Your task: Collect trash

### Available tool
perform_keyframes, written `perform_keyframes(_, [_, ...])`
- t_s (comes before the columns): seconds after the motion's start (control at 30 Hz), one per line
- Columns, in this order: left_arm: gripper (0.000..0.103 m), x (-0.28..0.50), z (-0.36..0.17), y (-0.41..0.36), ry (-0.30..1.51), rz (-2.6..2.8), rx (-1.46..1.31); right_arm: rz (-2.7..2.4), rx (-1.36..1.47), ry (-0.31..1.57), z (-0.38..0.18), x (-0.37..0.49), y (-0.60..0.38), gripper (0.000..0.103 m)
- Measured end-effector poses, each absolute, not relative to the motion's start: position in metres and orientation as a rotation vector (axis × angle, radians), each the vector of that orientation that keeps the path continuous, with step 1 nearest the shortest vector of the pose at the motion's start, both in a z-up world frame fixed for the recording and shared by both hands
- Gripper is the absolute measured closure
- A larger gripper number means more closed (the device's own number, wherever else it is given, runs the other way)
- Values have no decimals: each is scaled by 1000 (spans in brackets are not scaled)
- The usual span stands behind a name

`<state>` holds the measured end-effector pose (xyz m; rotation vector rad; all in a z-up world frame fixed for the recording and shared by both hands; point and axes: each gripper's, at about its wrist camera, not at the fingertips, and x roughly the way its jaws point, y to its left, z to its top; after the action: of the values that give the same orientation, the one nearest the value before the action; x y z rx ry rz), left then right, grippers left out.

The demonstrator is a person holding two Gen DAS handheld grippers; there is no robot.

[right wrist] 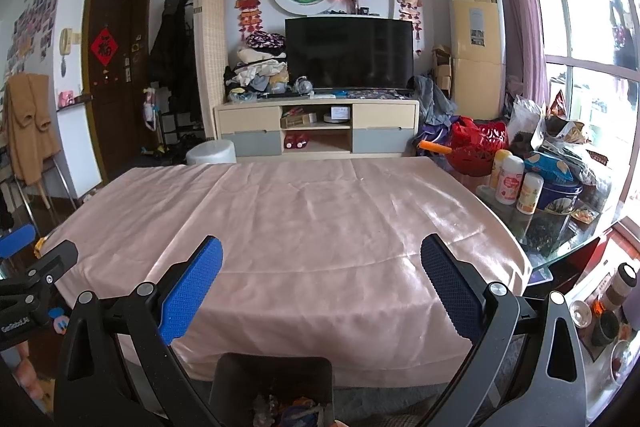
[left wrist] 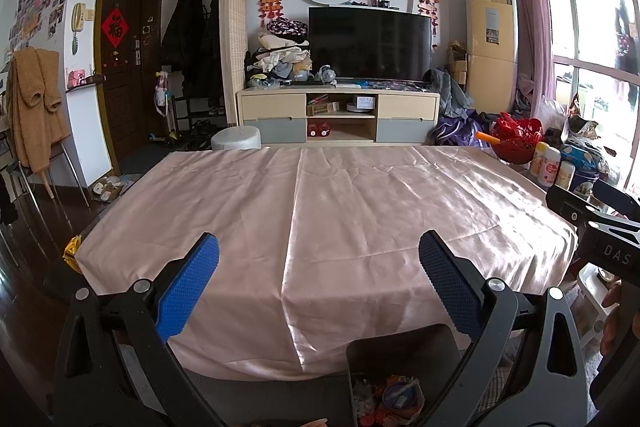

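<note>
Two grippers, the left gripper [left wrist: 319,267] and the right gripper [right wrist: 321,269], are held above a counter [left wrist: 360,211] draped in glossy, creased pink cloth, jaws spread wide and empty. Crumpled, colourful trash [left wrist: 394,397] is seen inside a dark, square-walled bin [left wrist: 400,343] just below the near edge. Collection appears nearly finished; a gold wrapper [left wrist: 72,251] at the left corner might be fetched next.

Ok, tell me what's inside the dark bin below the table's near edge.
The dark bin holds crumpled wrappers and colourful packaging scraps, orange, red and blue. Anything beneath that top layer is covered, and the bin's bottom is out of frame.
</note>
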<state>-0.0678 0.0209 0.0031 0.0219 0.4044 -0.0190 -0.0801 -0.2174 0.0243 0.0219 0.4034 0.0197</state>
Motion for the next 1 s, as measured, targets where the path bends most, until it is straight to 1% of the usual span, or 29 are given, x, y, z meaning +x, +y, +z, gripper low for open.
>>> perform_keyframes(1.0, [8, -65, -1, 6, 433, -2, 24, -11, 36, 398, 26, -83, -212, 3])
